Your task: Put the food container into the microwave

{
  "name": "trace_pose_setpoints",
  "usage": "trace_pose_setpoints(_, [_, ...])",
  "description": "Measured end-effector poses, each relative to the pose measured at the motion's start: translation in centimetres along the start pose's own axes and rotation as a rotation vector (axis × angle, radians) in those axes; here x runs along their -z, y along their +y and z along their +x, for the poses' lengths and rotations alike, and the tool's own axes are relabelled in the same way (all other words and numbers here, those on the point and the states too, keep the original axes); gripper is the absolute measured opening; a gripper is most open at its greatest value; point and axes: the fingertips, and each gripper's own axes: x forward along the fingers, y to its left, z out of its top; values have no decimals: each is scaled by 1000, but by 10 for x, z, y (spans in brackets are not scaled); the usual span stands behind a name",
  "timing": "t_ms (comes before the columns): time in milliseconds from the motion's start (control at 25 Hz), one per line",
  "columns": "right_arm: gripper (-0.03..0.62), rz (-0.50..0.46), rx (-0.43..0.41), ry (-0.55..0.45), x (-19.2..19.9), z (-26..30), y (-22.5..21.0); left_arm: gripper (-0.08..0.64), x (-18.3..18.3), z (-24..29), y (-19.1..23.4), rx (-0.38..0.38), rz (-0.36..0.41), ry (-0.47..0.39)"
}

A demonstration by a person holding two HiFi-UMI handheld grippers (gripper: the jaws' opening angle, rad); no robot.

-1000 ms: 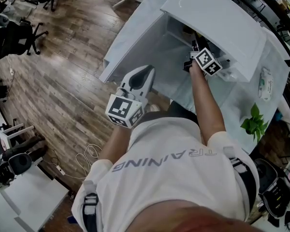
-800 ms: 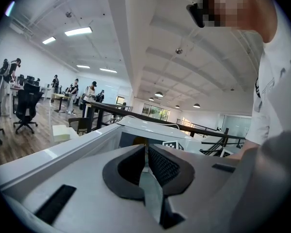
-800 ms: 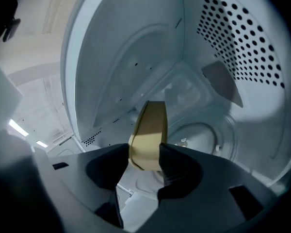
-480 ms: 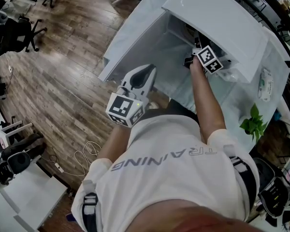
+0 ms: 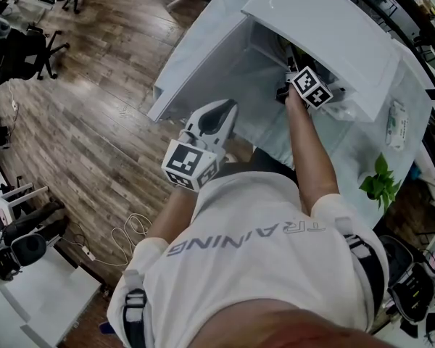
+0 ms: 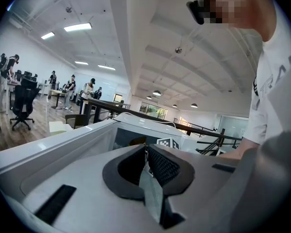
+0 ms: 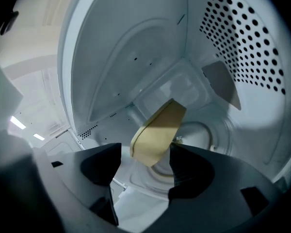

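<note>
- Right gripper (image 7: 144, 154): reaches into the open microwave (image 5: 326, 27). Its jaws have just been opening and now stand wide apart.
- Food container (image 7: 157, 135): inside the microwave cavity, over the round turntable (image 7: 203, 130). It sits between the right gripper's jaw tips and runs on just beyond them.
- Clearance: there is an open gap at the left jaw. The container lies close against the right jaw's tip, with no squeeze visible.
- Orientation: in the right gripper view the tan face is tilted. Its long axis runs from lower left, near the jaws, to upper right, toward the cavity's back wall.
- Left gripper (image 6: 146, 152): held outside the microwave near the person's body, jaws together and empty.
</note>
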Motion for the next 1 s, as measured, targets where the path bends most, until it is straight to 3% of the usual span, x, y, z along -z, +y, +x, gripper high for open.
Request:
trace_pose_setpoints(160, [310, -71, 29, 79, 14, -1, -4, 49, 1, -3, -1, 2, -4, 0])
trace_pose_setpoints(560, [314, -371, 99, 266, 42, -5, -12, 49, 7, -9, -6, 4, -18, 3])
trace_pose_setpoints(800, [312, -473, 80, 275, 37, -24, 5, 49, 3, -18, -7, 5, -16, -12])
trace_pose_setpoints(1000, [218, -555, 13, 236, 25, -52, 32, 49, 1, -24, -14, 14, -3, -32])
